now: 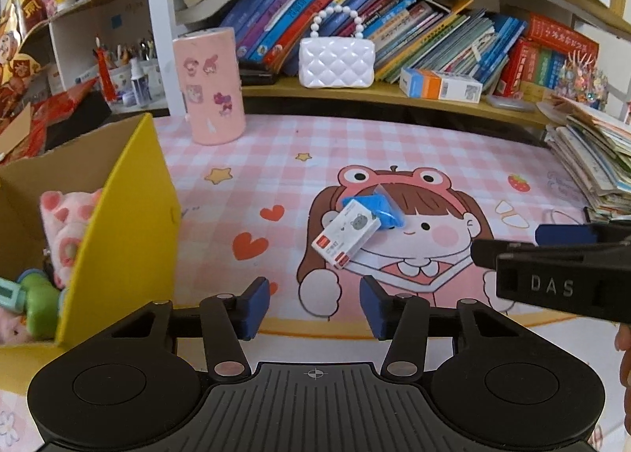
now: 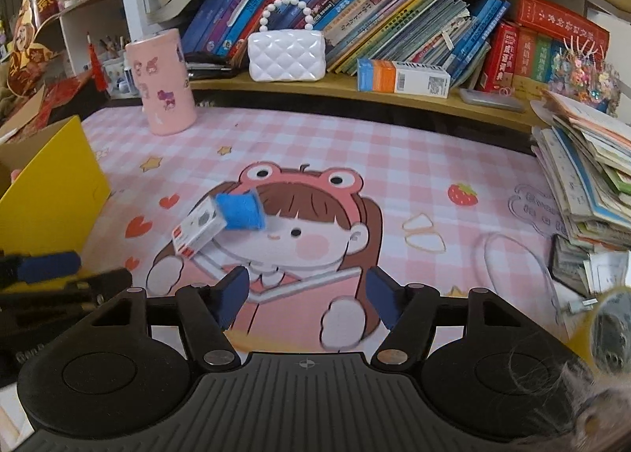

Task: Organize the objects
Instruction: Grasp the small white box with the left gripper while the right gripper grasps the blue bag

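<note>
White small box (image 1: 346, 240) with a blue packet (image 1: 379, 208) on its far end lies mid-table (image 1: 394, 144), long side running from 7 to 1 o'clock. Left gripper (image 1: 314, 307) jaws are partly open, empty, reaching for it.

Right view: the right gripper (image 2: 307, 299) jaws are also half-open and empty, box at 11 o'clock. Next, I think: pinch across its short sides, carry to the yellow box (image 1: 118, 223).

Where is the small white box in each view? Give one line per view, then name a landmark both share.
Left wrist view: the white box lies just right of centre on the mat, a blue packet at its upper right.
Right wrist view: the white box lies left of centre, ahead of the gripper.
Shared landmark: the white purse on the shelf.
</note>
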